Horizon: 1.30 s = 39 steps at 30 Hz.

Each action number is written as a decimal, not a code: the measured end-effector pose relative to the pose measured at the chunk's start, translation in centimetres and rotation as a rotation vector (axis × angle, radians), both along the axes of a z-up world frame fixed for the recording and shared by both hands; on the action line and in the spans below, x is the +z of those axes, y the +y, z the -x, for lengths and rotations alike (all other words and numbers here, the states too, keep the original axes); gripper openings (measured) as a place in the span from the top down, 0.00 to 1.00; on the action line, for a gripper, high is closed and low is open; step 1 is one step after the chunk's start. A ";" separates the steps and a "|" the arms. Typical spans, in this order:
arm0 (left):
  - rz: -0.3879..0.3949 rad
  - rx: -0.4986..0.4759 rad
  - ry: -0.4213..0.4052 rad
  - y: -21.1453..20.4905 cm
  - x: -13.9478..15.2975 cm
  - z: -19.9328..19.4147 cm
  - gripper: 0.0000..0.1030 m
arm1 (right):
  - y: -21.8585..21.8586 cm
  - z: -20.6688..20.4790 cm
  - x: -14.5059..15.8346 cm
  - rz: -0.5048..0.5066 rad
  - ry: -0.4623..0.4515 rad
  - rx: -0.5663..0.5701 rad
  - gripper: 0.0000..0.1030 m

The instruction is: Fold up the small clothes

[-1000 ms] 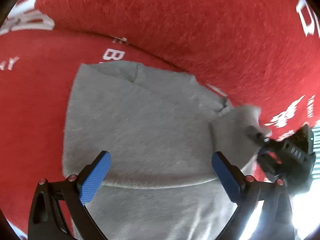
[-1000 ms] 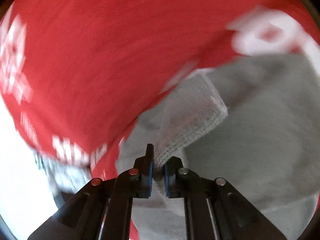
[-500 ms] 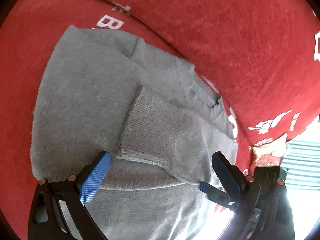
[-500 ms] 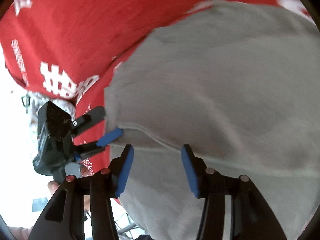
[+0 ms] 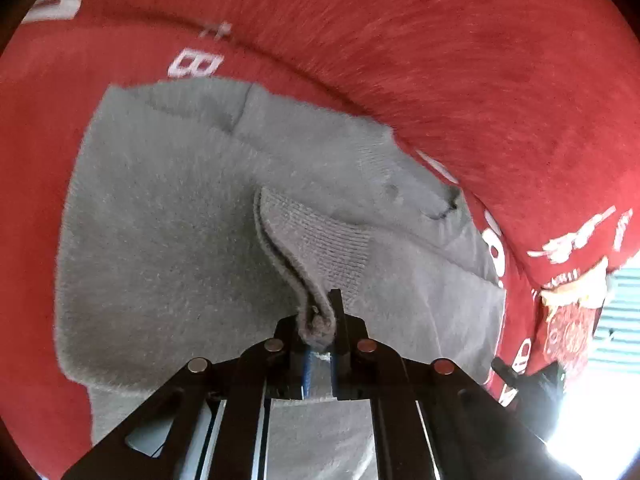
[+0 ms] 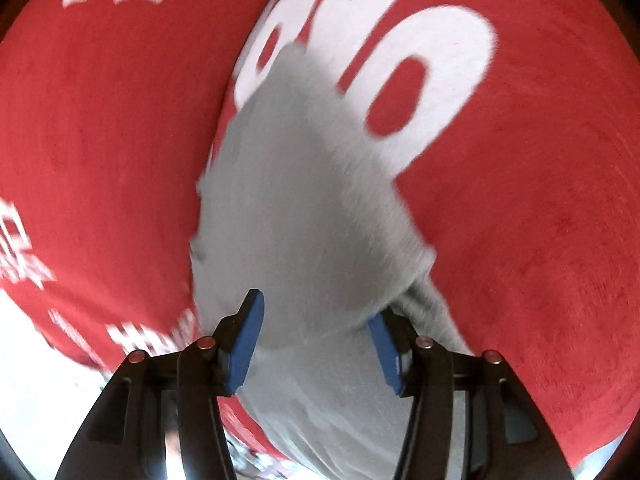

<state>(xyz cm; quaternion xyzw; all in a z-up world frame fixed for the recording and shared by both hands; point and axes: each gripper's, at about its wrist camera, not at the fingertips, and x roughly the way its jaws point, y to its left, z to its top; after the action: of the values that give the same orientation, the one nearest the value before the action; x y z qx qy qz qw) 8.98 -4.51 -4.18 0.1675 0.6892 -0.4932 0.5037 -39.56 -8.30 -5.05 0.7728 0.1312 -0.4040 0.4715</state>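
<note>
A small grey sweater (image 5: 168, 216) lies on a red blanket with white lettering (image 5: 440, 60). My left gripper (image 5: 320, 320) is shut on the ribbed cuff (image 5: 320, 248) of a sleeve folded across the sweater's body, and lifts it slightly. In the right wrist view the sweater (image 6: 304, 208) is blurred by motion. My right gripper (image 6: 316, 332) is open and empty, its blue pads (image 6: 244, 336) straddling the grey fabric. The right gripper also shows at the lower right edge of the left wrist view (image 5: 528, 384).
The red blanket (image 6: 540, 200) covers the whole surface and rises in a fold behind the sweater. A bright area and a striped surface (image 5: 616, 312) lie past the blanket's right edge.
My left gripper closed on the sleeve cuff that lay between its open fingers. My right gripper, having let the cuff go, swung away over another part of the sweater and stays open.
</note>
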 end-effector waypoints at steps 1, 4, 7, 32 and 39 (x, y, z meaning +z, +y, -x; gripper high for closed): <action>0.016 -0.008 -0.005 0.3 0.6 0.1 0.93 | -0.4 0.1 0.3 0.009 0.023 0.018 0.94; 0.037 -0.036 -0.026 1.6 1.6 0.4 0.93 | -1.7 0.8 2.3 0.108 0.073 0.106 0.94; 0.013 -0.071 -0.053 2.5 0.8 1.1 0.93 | -2.6 1.4 2.6 0.135 0.127 0.182 0.94; -0.057 -0.123 -0.399 3.1 2.8 0.5 0.47 | -6.4 4.4 3.4 0.148 0.284 0.280 0.57; -0.076 -0.136 -0.432 2.0 1.6 3.1 0.47 | -9.9 0.1 2.3 0.170 0.407 0.395 0.92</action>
<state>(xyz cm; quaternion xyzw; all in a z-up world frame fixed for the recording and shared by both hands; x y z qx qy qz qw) 5.91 -2.46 -2.61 0.3342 0.5706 -0.4523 0.5984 -39.63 -18.22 -2.74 0.5929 0.3366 -0.4607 0.5682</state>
